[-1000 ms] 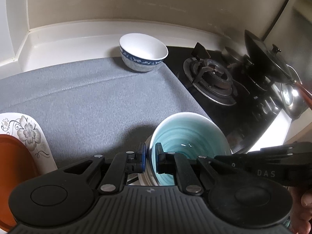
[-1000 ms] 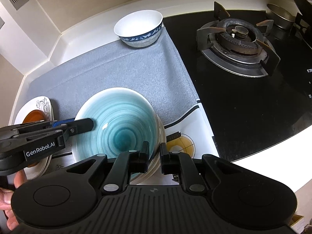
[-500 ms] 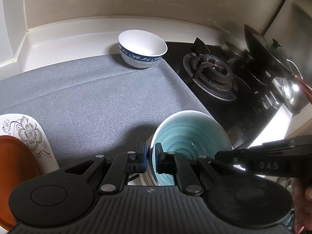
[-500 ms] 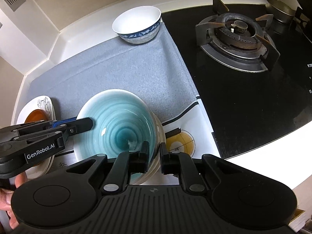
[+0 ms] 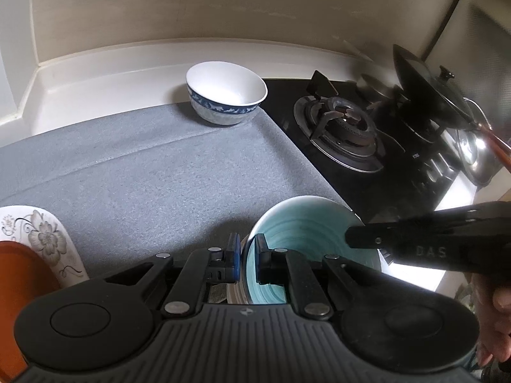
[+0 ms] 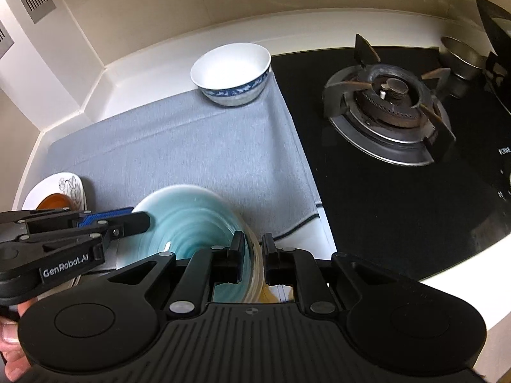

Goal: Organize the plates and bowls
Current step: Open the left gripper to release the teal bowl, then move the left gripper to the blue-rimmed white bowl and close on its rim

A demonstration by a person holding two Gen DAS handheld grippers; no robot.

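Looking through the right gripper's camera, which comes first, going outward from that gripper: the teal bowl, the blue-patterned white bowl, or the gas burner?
1. Teal bowl: its rim is pinched in the right gripper, at the near edge of the counter.
2. Gas burner: farther off, up to the right on the black cooktop.
3. Blue-patterned white bowl: at the grey mat's far corner, roughly as far as the burner; too close to call.

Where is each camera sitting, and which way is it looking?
Left wrist camera: rides on the left gripper, looking forward and down over the teal bowl, grey mat and stove; the right gripper and a hand show at right.
Right wrist camera: rides on the right gripper, looking down from the bowl's other side; the left gripper and a hand show at left.
Both see the teal bowl, pinched at opposite rims, the blue-and-white bowl, the flowered plate and the stove.
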